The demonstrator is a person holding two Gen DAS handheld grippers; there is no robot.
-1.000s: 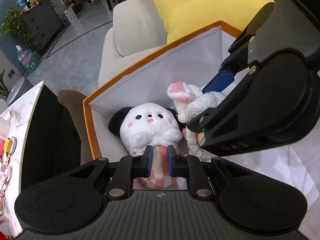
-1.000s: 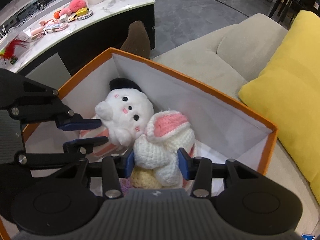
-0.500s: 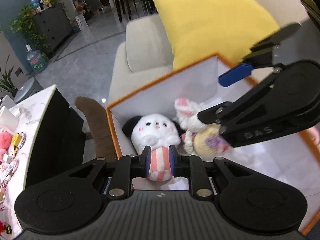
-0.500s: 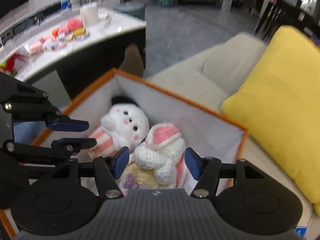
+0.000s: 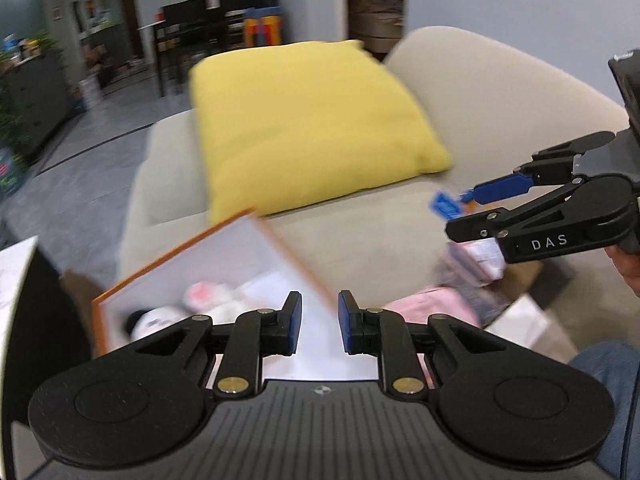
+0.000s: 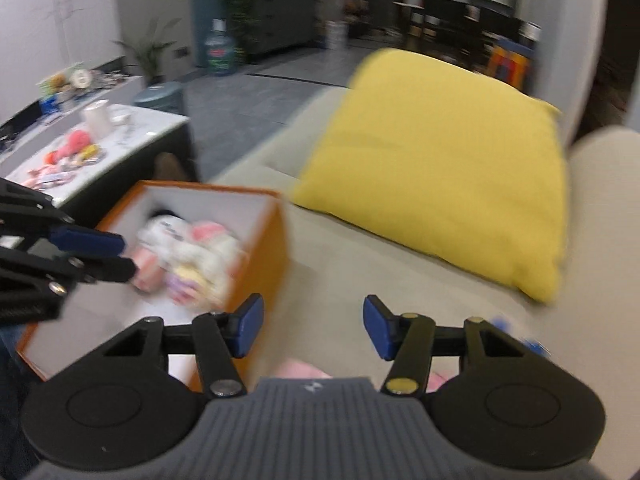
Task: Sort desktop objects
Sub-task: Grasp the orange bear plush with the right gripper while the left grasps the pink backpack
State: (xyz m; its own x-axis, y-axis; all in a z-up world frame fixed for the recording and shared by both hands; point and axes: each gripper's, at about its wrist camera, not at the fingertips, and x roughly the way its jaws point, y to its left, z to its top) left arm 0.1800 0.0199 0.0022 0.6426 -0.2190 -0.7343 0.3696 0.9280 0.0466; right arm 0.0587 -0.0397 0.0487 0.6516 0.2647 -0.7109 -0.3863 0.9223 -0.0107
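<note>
My left gripper (image 5: 319, 323) jaws are parted, empty; right gripper (image 6: 313, 328) jaws wide apart, empty. Pink item (image 5: 424, 308) below them is cut off, unreadable. Plush toys (image 6: 192, 252) lie blurred inside the orange box (image 6: 267, 256) on the sofa (image 6: 360, 276). Both grippers have pulled up and rightward out of the box since a second ago. Yellow cushion (image 6: 440, 168) behind.

An orange box (image 6: 264, 256) with white inner walls sits open, left of and beyond the right claw (image 6: 313, 330). Inside lie blurred plush toys (image 6: 192, 252), white, pink and pale yellow, heaped together.
</note>
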